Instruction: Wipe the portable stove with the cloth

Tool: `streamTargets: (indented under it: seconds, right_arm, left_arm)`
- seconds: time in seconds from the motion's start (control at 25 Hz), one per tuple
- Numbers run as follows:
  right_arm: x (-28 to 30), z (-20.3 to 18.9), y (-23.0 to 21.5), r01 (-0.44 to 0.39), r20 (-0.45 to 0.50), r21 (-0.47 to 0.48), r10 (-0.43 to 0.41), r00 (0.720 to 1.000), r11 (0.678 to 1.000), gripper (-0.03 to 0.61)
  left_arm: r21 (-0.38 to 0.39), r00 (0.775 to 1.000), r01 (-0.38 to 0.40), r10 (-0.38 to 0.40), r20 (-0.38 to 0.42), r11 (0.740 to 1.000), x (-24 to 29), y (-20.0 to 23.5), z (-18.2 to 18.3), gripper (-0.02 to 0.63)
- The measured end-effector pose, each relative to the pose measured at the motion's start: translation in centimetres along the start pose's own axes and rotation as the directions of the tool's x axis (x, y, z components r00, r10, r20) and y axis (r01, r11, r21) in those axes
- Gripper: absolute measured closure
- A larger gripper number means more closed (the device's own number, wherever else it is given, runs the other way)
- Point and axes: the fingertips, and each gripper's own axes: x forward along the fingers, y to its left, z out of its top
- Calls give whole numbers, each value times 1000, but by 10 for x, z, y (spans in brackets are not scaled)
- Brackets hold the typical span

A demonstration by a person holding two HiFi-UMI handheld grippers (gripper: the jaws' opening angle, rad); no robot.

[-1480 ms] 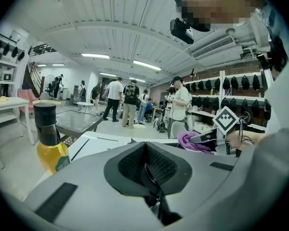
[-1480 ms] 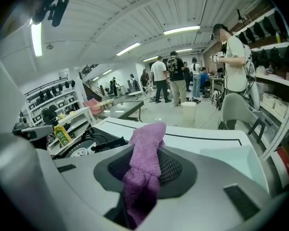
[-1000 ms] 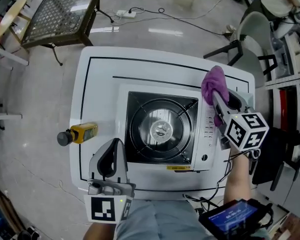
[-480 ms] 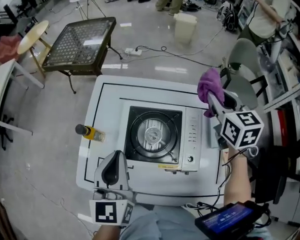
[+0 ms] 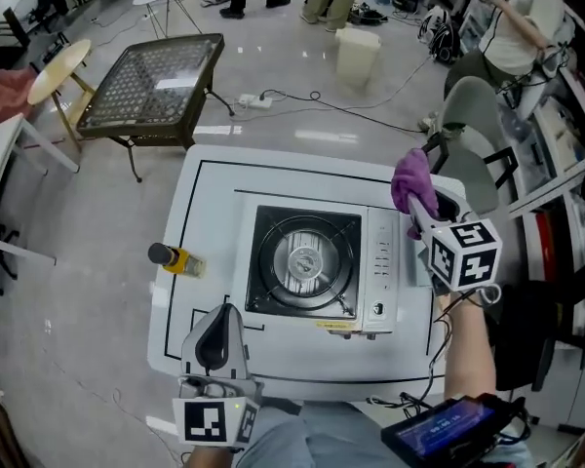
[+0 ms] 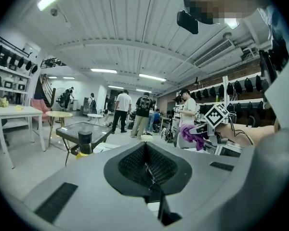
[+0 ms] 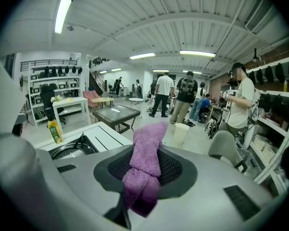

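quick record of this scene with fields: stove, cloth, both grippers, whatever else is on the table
stove: white portable stove with black burner top, centred on the white table with black lines
cloth: bunched purple towelling cloth, held up to the right of the stove, not on it
right gripper: jaws shut on the cloth
left gripper: jaws together, empty, by the table's front left
other: yellow bottle with black cap, left of the stove

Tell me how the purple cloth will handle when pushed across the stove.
Likely floppy: the cloth bunches in soft folds in the right gripper. Probably light, since a small pinch holds it all. Its fuzzy pile should drag, not slide.
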Motion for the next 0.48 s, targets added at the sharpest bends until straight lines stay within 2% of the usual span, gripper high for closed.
streamTargets:
  seconds: [0.24, 0.48]
  right_arm:
    - [48, -31, 7, 30, -135, -62, -38, 990, 998, 446]
    - [87, -62, 26, 25, -243, -95, -48, 969, 995, 446]
  left_arm:
    - [-39, 994, 43, -46, -100, 998, 27, 35, -34, 595]
    - [-63, 989, 59, -67, -131, 996, 45, 68, -60, 595]
